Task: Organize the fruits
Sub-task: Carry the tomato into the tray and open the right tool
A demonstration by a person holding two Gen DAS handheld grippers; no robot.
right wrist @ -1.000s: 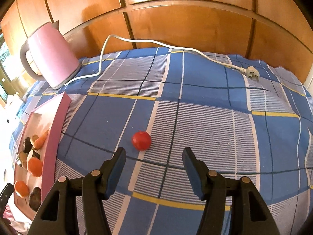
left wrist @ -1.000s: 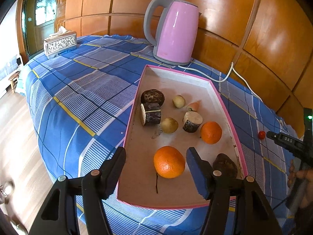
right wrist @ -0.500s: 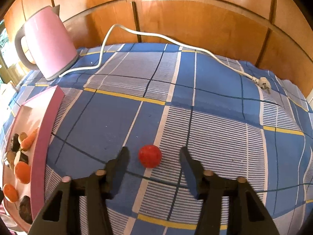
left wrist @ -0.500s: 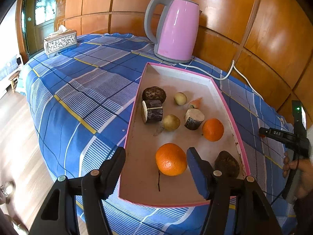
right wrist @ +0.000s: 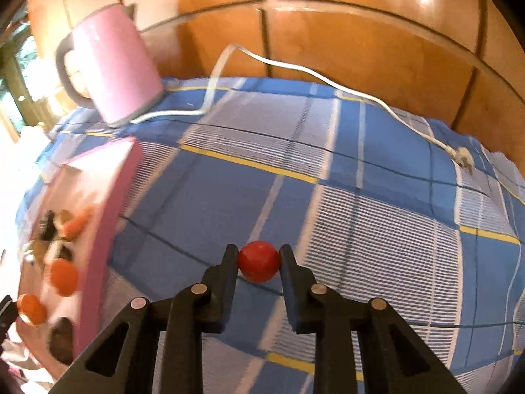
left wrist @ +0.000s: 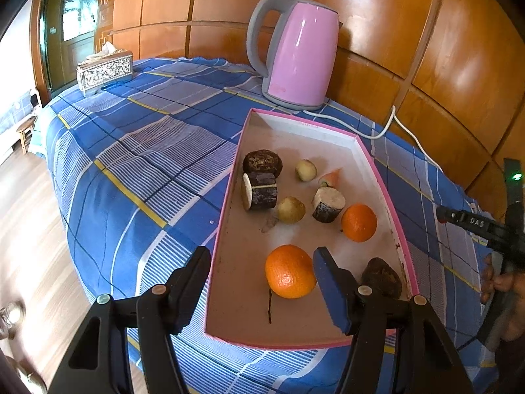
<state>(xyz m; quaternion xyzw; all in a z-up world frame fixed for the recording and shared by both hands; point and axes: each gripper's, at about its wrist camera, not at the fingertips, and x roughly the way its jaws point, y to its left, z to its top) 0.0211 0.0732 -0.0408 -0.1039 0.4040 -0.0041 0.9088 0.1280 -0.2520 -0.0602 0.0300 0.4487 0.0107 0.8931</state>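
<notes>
A small red tomato [right wrist: 259, 261] sits between the pads of my right gripper [right wrist: 259, 259], which is shut on it just above the blue checked cloth. The pink-rimmed tray [left wrist: 379, 177] holds two oranges [left wrist: 290, 271], dark cut wood-like pieces [left wrist: 260, 191], small pale fruits [left wrist: 291, 210] and a carrot tip [left wrist: 330, 177]. My left gripper [left wrist: 259, 271] hangs open over the tray's near end, the big orange beside its right finger, untouched. The right gripper shows at the right edge of the left wrist view [left wrist: 441, 215], held by a hand. The same tray [right wrist: 108, 216] lies left in the right wrist view.
A pink kettle [left wrist: 300, 55] stands behind the tray, its white cord [right wrist: 328, 78] trailing across the cloth to a plug [right wrist: 461, 161]. A patterned tissue box [left wrist: 105, 71] sits at the far left. Wooden wall panels close in the back; the table edge drops to wooden floor on the left.
My right gripper moved up to the tomato and its jaws closed on it. The left gripper and the tray's contents stayed as they were.
</notes>
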